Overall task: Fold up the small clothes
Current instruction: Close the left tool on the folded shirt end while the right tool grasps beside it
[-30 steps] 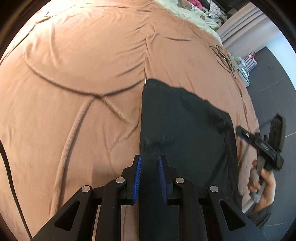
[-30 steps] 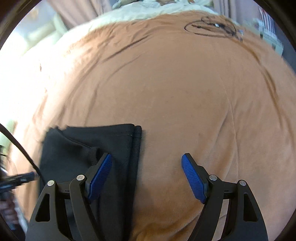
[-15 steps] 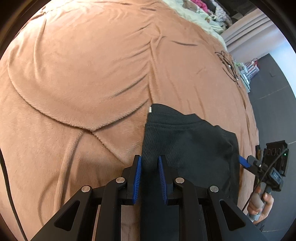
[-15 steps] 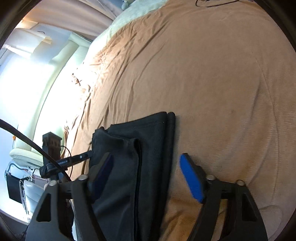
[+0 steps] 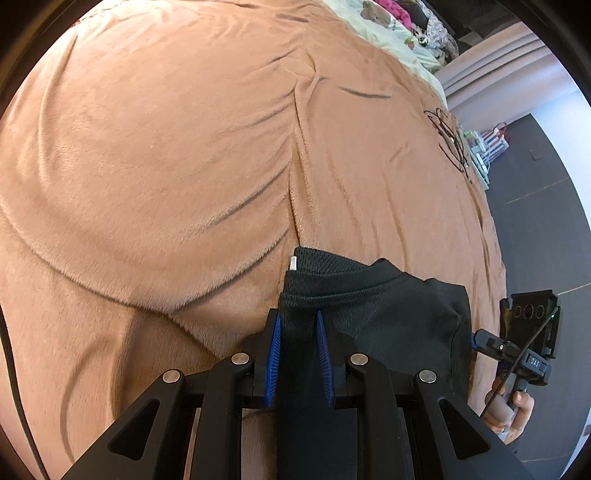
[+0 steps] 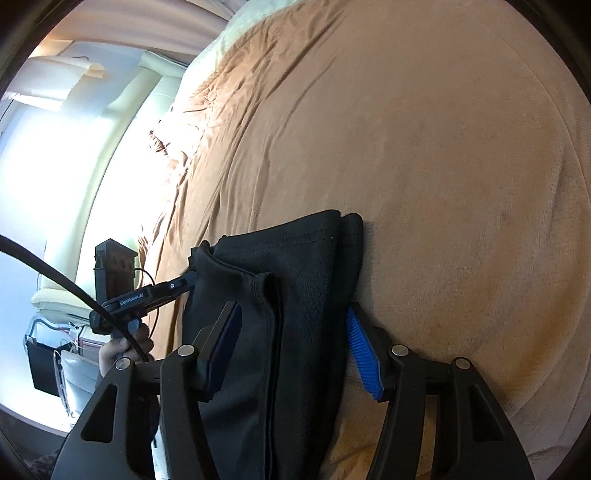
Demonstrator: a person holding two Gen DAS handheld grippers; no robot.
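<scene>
A black knit garment lies partly folded on the tan blanket near its front edge. My left gripper is shut on a fold of the garment's edge, with a white tag just beyond the tips. In the right wrist view my right gripper is open, its jaws straddling the garment's stacked folded layers. The left gripper shows there too, pinching the garment's left corner. The right gripper's body shows at the right in the left wrist view.
A coil of black cable lies far right on the blanket. Pale bedding and clothes sit at the far end. Dark floor lies beyond the right edge. A bright window and white furniture are at the left.
The left gripper has drawn the garment's edge towards the front, so the garment looks shorter and more bunched. The right gripper has swung left and come over the folded layers, narrowing somewhat.
</scene>
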